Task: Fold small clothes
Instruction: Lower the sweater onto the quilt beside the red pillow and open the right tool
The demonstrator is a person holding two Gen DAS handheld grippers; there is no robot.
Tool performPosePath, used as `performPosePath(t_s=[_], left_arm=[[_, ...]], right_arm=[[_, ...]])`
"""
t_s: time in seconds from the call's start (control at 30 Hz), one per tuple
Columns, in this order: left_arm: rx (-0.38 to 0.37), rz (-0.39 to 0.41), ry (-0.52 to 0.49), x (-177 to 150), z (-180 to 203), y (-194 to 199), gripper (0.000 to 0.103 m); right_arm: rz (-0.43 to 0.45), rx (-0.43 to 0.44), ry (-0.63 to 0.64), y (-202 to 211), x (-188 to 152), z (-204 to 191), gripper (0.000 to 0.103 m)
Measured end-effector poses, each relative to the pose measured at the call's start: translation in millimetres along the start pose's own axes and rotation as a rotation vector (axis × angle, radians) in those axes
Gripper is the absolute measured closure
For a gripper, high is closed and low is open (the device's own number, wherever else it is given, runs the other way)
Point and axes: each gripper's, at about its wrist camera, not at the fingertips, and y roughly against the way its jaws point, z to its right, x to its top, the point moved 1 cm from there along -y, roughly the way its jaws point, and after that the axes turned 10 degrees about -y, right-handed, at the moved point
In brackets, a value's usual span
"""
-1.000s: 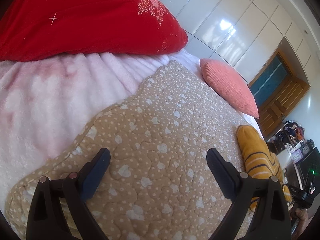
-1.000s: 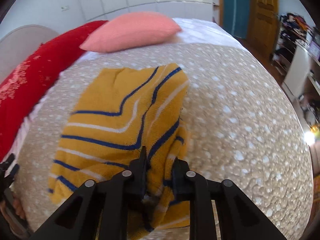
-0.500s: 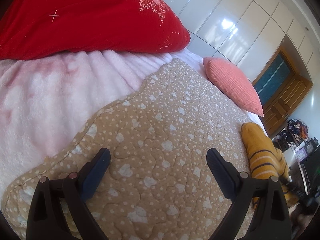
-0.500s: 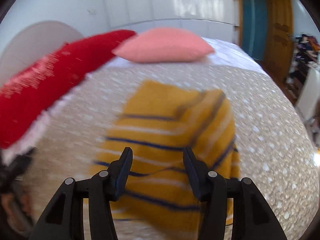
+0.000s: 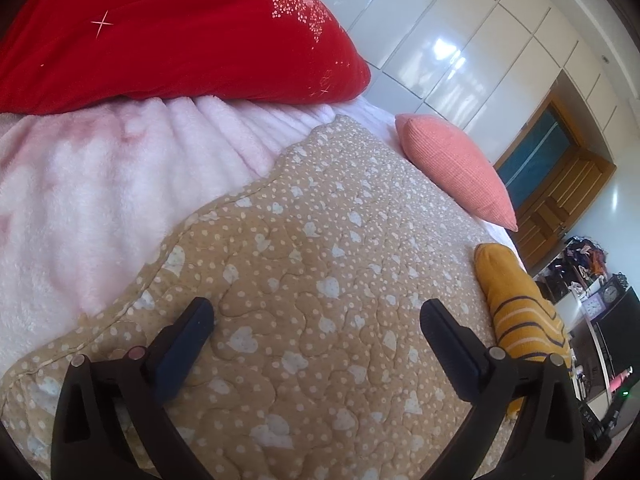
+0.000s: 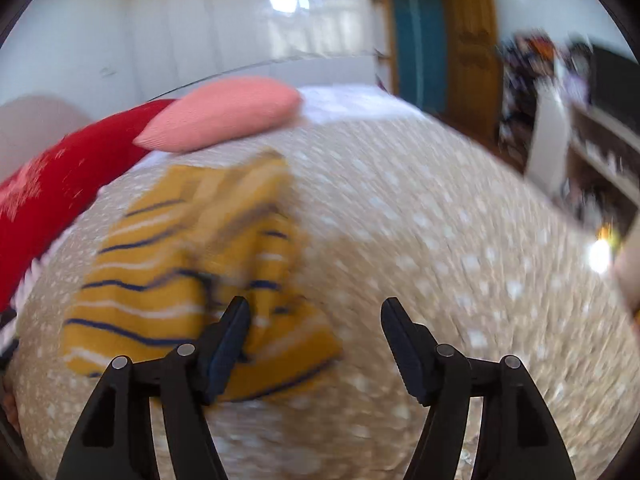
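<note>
Right tongs (image 6: 314, 314): jaws have just been opening, nothing between them. Left tongs (image 5: 316, 316): spread wide, empty. Yellow striped garment (image 6: 192, 276) lies on the dotted quilt (image 6: 440, 280), beside the right tongs. No legible writing.

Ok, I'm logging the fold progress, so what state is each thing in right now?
striped garment: folded over, lying loose on the quilt, not gripped.
right gripper: open, jaws just opened, nothing between them.
left gripper: wide open, empty, over bare quilt.
pink cushion: lying on the bed.
</note>
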Motion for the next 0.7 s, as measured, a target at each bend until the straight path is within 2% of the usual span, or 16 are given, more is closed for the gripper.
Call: performPosePath(t_s=[0.1, 0.17, 0.27, 0.4, 0.7], left_arm=[[-0.013, 0.006, -0.005, -1.8, -0.1, 1.6, 0.001], [-0.017, 0.004, -0.005, -2.2, -0.2, 2.0, 0.001], [-0.012, -0.001, -0.009, -3.0, 0.7, 1.8, 0.001], [0.011, -0.016, -0.024, -3.6, 4.1, 0.7, 0.001], [0.046, -0.039, -0.071, -8.4, 10.4, 2.2, 0.001]], right_arm=[[-0.025, 0.027, -0.129, -8.7, 2.7, 22.8, 0.024], [-0.051, 0.067, -0.171, -14.1, 3.9, 30.6, 0.021], [-0.061, 0.106, -0.177, -17.0, 4.6, 33.8, 0.015], [-0.053, 0.102, -0.163, -19.5, 1.9, 30.7, 0.014], [-0.03, 0.176, -0.218, -10.8, -3.3, 44.4, 0.014]])
